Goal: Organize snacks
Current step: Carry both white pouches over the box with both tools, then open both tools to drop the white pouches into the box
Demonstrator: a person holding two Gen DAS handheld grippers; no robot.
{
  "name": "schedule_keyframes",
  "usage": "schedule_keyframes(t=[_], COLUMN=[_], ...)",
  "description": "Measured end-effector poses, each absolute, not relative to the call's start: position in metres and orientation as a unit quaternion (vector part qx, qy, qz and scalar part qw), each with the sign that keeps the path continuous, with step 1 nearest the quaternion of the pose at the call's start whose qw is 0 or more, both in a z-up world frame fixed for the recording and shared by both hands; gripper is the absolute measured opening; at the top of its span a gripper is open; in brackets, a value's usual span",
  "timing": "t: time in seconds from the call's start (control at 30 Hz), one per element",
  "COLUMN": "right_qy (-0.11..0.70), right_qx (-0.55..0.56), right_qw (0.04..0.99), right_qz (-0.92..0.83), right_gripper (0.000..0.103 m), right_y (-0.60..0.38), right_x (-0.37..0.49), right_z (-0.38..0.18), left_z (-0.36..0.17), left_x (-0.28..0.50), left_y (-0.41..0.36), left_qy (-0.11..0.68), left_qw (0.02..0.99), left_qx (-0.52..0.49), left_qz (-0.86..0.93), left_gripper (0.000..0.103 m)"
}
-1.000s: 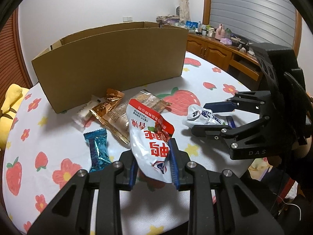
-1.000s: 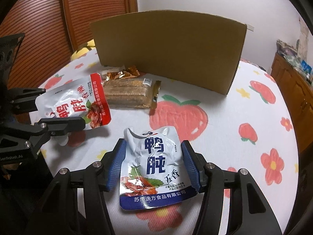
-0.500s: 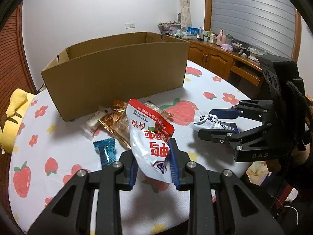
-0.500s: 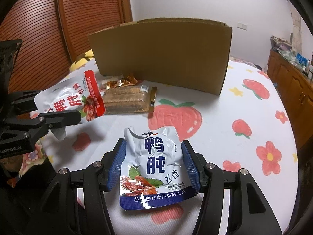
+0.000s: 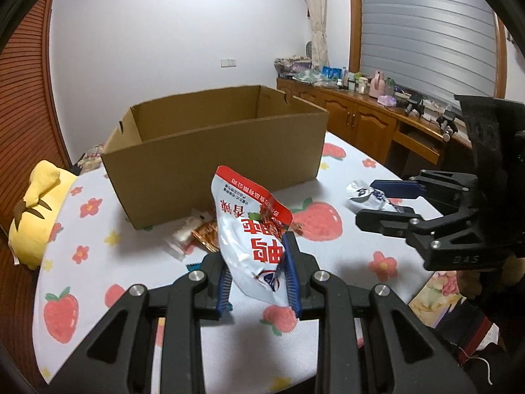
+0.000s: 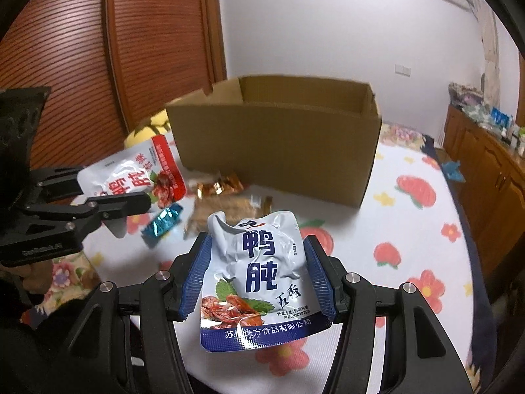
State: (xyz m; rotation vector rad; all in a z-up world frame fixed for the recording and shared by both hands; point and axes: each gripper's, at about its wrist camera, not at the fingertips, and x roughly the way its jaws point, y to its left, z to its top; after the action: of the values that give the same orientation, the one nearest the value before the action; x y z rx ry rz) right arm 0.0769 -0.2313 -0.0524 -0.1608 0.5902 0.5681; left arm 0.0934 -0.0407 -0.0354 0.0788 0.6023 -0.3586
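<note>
Two pairs of tongs each carry a foil snack pouch above the tabletop point(image 5: 328, 338), short of the open cardboard box point(image 5: 216, 151) that appears to be the destination. The left tongs point(image 5: 257, 277) pinch a red-topped pouch point(image 5: 252, 229) by its lower part, so that most of the pouch stands free above the blue ribbed pads; the right tongs point(image 6: 259, 282) grip a blue-banded pouch point(image 6: 259, 275) across its full width, the pads pressing its two side edges. Risks: the slick, crinkled foil could slide out of either grip, the red-topped pouch more likely, since it is held narrowly and leans to one side; the blue-banded pouch, squeezed edgewise, bows and could buckle and pop free. Either pouch could also catch on the near wall of the box if carried too low, and the two tongs, near each other, could collide over the opening. Materials: both pouches are glossy, wrinkled, flat and flexible, with sealed edges. The box is matte corrugated card, rectangular, its top open and its visible interior bare. Loose on the tabletop before the box lie a brown cracker pack point(image 6: 223, 210), a teal candy wrapper point(image 6: 162, 223) and a gold-foil sweet point(image 6: 220, 185). The cloth is soft, printed with strawberries and flowers.
</note>
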Motion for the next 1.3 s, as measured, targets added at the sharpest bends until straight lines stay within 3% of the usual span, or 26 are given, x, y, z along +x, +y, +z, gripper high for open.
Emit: schedule_keyframes(t=[0.37,0.83,1.3], right_qy=[0.247,0.227,0.255], right_qx=[-0.081,-0.083,-0.062], right_qw=[0.923,0.924,0.916], right_qz=[0.285,0.297,0.305], right_gripper=[0.059,0.059,0.059], right_y=[-0.221,-0.196,-0.187], right_x=[0.082,0.156,0.246], right_z=[-0.016,0.022,0.012], left_z=[-0.002,0.023,0.019], left_x=[0.108,0.188,0.261], left_y=[-0.030,-0.013,-0.007], left_qy=[0.259,0.249,0.272], left_qw=[0.950,0.955,0.953], left_qx=[0.042,0.032,0.042], left_qz=[-0.171,-0.160,-0.130], left_gripper=[0.026,0.026,0.026])
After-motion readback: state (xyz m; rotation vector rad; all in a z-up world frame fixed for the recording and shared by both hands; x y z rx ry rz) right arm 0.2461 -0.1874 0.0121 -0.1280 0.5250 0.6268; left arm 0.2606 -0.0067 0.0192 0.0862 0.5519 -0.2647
